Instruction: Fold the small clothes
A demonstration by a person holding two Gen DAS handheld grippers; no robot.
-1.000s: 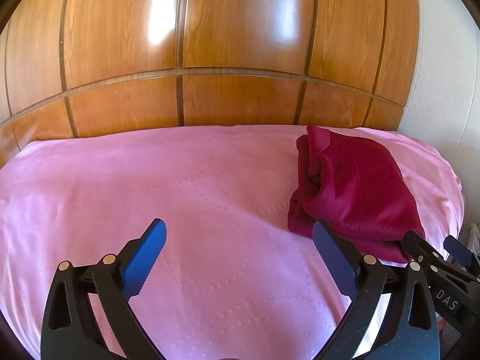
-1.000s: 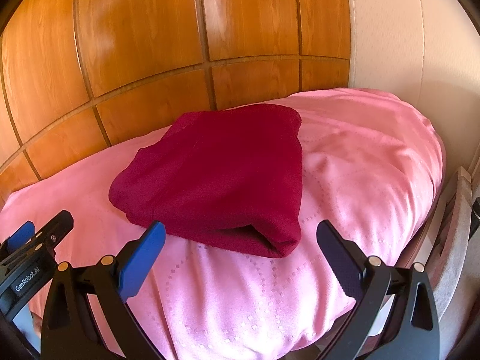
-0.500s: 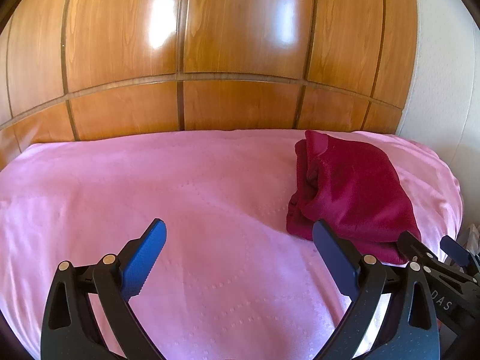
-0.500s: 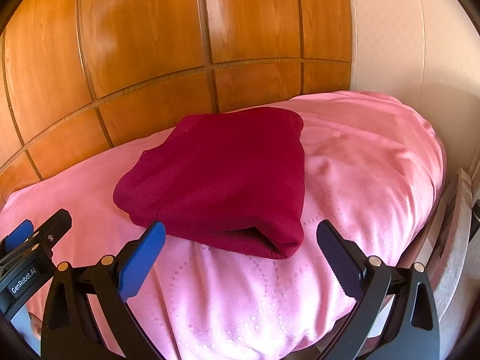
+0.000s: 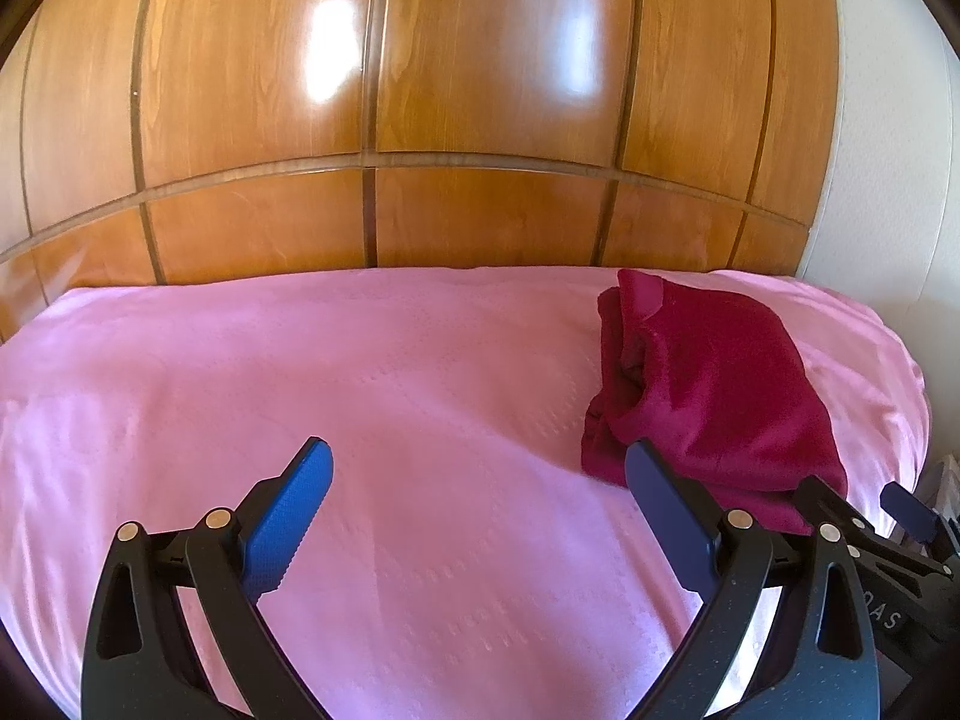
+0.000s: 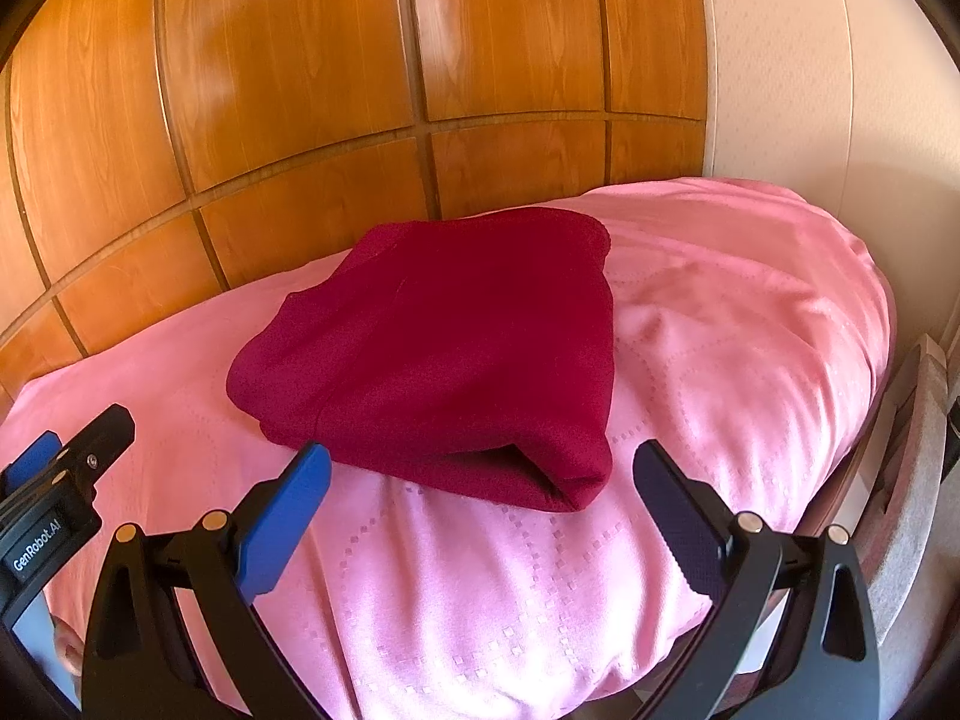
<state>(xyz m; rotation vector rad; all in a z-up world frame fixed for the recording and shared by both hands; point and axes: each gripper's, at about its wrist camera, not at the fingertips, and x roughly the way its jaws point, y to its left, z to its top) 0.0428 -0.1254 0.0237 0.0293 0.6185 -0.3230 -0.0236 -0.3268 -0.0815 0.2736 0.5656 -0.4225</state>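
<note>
A dark red garment (image 6: 456, 348) lies folded into a thick rectangle on the pink bedspread (image 6: 750, 360). In the left wrist view the same red garment (image 5: 708, 384) sits at the right side of the bed, its layered edge facing left. My left gripper (image 5: 480, 468) is open over bare pink cloth, left of the garment. My right gripper (image 6: 480, 462) is open too, hovering just in front of the garment's near edge with nothing between its fingers. Each gripper shows at the edge of the other's view.
A glossy wooden panelled headboard (image 5: 480, 120) rises behind the bed. A pale wall (image 6: 810, 90) stands on the right. The bedspread (image 5: 300, 372) stretches left of the garment. Beyond the bed's right edge is a grey upholstered piece (image 6: 912, 480).
Both cameras have drawn back and tilted slightly, so the bed and garment sit a little lower and farther in view. The garment lies as it did, and both grippers stay open.
</note>
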